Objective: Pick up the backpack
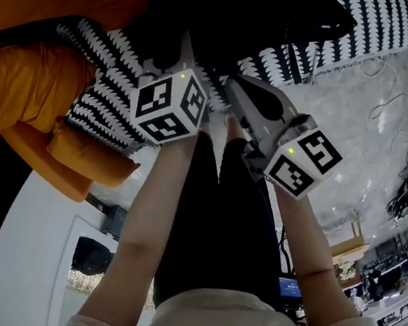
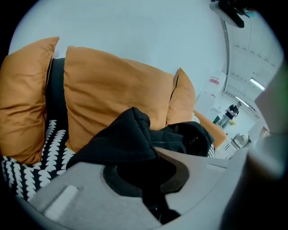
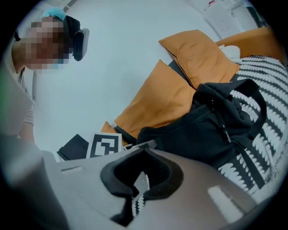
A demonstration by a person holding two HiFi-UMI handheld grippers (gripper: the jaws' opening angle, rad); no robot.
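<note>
Left gripper (image 2: 153,152) on the backpack (image 2: 128,137), right gripper (image 3: 143,152) shut beside it.
Your left gripper has its jaws clamped on a fold of the black backpack; your right gripper has its jaws together with nothing in them, near the backpack. The backpack lies on the black-and-white cover (image 3: 265,85), with orange cushions (image 2: 112,85) behind it against a pale wall (image 2: 135,31).

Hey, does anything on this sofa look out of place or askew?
Only the black backpack: it lies slumped and crumpled by the orange cushions, a fold pinched in the left gripper. Nothing looks damaged.
</note>
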